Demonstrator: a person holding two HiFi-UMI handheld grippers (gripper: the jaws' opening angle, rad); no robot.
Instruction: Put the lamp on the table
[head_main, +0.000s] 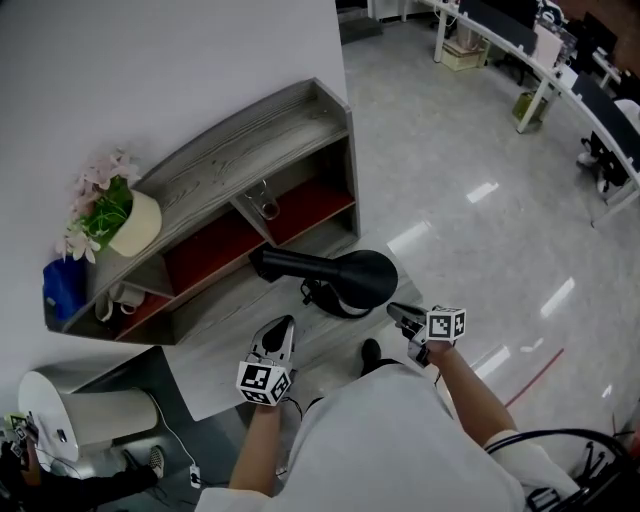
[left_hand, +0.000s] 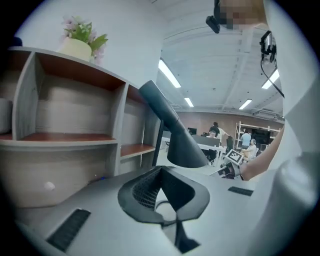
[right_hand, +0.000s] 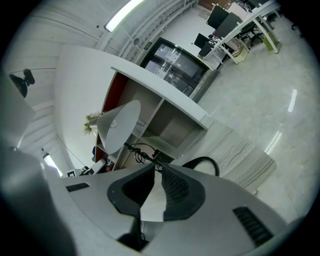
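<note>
The black lamp (head_main: 340, 272) stands on the grey wood table (head_main: 232, 335) in front of the shelf unit, its cone shade pointing left. Its shade (left_hand: 181, 142) shows just ahead in the left gripper view, and from below (right_hand: 119, 125) in the right gripper view. My left gripper (head_main: 283, 326) (left_hand: 161, 169) is near the table's front edge, left of the lamp base and apart from it, shut with nothing in it. My right gripper (head_main: 396, 310) (right_hand: 156, 167) is to the right of the base, clear of the lamp. Only a narrow gap separates its pads, with nothing between them.
A grey shelf unit (head_main: 250, 165) with red-backed compartments rises behind the lamp. A cream pot of pink flowers (head_main: 125, 218) and a blue object (head_main: 62, 287) sit at its left end. A white cylinder (head_main: 75, 415) stands on the floor left. Shiny floor spreads right.
</note>
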